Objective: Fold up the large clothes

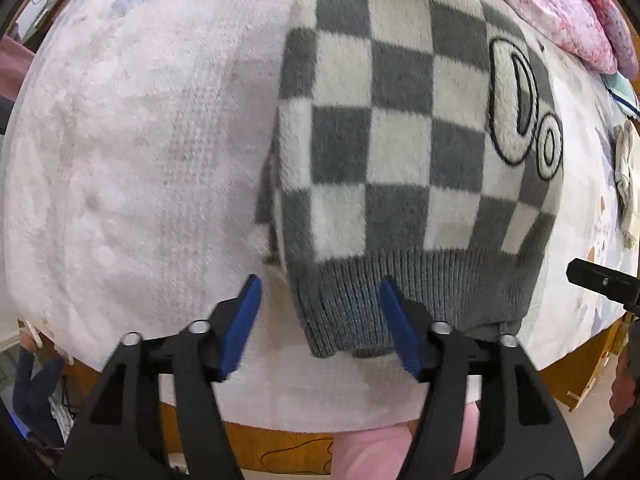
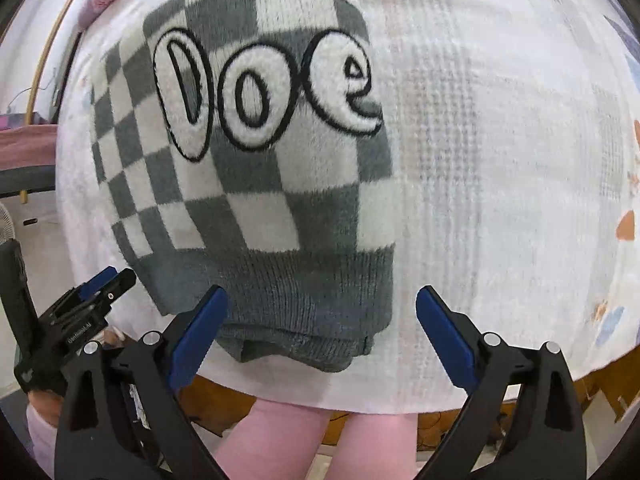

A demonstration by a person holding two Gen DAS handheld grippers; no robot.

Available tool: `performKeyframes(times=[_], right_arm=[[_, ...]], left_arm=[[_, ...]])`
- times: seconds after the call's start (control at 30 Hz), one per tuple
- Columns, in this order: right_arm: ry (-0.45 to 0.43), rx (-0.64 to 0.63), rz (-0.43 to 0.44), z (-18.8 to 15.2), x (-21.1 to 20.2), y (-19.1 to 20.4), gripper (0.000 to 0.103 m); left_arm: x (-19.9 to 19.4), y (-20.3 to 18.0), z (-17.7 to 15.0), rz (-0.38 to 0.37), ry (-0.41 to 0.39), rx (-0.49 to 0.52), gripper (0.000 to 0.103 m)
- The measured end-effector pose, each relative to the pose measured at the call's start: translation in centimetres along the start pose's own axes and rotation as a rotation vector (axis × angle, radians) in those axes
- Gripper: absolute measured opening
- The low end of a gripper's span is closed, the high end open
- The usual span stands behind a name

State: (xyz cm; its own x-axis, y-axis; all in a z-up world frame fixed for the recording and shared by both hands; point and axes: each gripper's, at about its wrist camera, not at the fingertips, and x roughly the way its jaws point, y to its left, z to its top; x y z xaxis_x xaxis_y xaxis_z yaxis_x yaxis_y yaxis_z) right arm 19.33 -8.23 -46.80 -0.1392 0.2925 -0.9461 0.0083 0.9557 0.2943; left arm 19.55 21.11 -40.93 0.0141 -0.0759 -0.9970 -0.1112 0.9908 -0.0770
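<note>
A fuzzy grey-and-white checked sweater (image 1: 380,140) with white "Doe" letters lies folded into a narrow block on the bed, its grey ribbed hem (image 1: 400,296) towards me. My left gripper (image 1: 319,282) hangs open over the hem's left corner; its left pad is off the knit and nothing is pinched. In the right wrist view the sweater (image 2: 260,208) fills the middle. My right gripper (image 2: 322,290) stands wide open above the hem's (image 2: 304,300) near right part, its pads clear of the knit. The left gripper (image 2: 114,278) shows at that view's left edge.
A white fluffy blanket (image 1: 140,160) covers the bed. A pink flowered quilt (image 1: 568,4) is bunched at the far right, and a pale crumpled cloth (image 1: 626,180) lies by the right edge. The wooden bed edge (image 1: 280,444) and a person's pink trouser legs (image 2: 280,440) are below.
</note>
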Motion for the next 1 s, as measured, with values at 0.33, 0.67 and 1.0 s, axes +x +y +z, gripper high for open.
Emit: performKeyframes(times=[0.33,0.67,1.0], right_arm=[[-0.047,-0.071,0.02,6.5,-1.4,-2.9,0.094],[-0.019,-0.112,0.272,12.1,3.3,-4.9,0.095],[0.06,-0.124,0.663,14.5,7.1,-8.8,0.097]], left_arm=[[0.9,1.9,5.0,0.001,-0.036,0.012,0.076],[5.8,3.6,12.9,-0.237,-0.077,0.054,0.085],[13.4,6.8,13.6,-0.744,0.055,-0.073,0.098]])
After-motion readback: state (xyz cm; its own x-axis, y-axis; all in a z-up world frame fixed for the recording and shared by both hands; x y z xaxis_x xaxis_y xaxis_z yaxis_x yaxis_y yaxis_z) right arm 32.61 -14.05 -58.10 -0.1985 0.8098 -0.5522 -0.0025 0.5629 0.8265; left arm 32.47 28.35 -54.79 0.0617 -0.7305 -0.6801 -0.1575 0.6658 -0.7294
